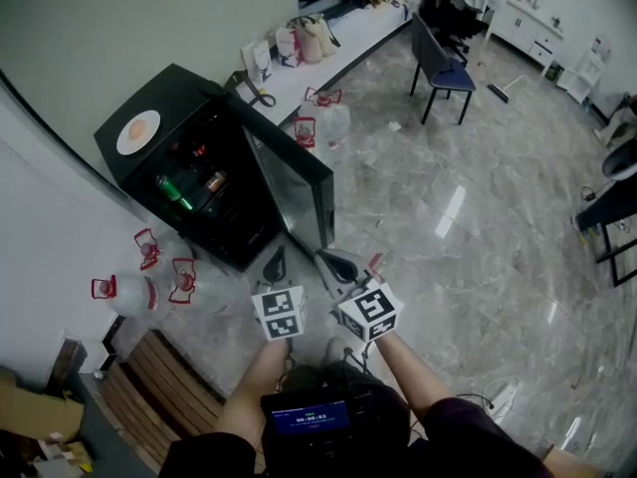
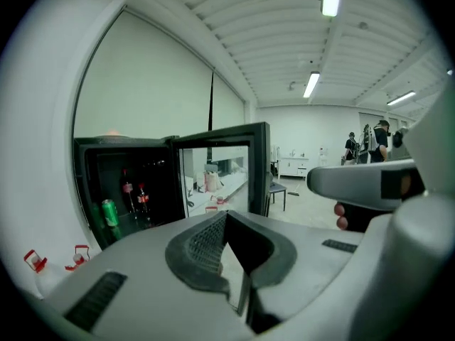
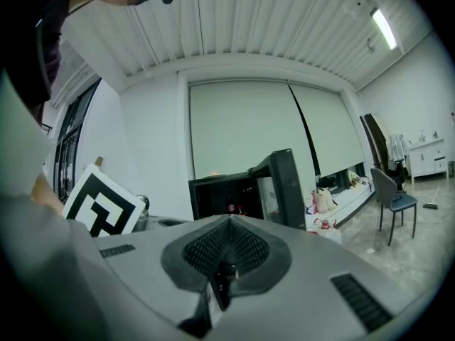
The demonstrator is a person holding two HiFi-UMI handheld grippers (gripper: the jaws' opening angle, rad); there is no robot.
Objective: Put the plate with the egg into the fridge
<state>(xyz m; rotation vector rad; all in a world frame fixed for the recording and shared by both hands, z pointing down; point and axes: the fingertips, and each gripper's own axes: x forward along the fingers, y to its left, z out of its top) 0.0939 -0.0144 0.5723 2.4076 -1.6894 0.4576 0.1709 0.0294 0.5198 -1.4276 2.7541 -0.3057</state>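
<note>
Plate (image 1: pixel 138 132) with egg (image 1: pixel 140 127) sits on fridge (image 1: pixel 189 93) top, toward side farthest from door hinge, not inside. Fridge door (image 1: pixel 296 195) open; green can (image 1: pixel 167 189) on shelf. Left gripper (image 1: pixel 274 265) and right gripper (image 1: pixel 338 267) side by side before open fridge, jaws pressed together, nothing held.

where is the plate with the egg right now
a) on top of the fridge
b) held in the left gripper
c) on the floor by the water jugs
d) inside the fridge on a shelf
a: the plate with the egg lies on the flat top of the black fridge, whose door stands open, while the left gripper and the right gripper are both shut and empty.
</note>
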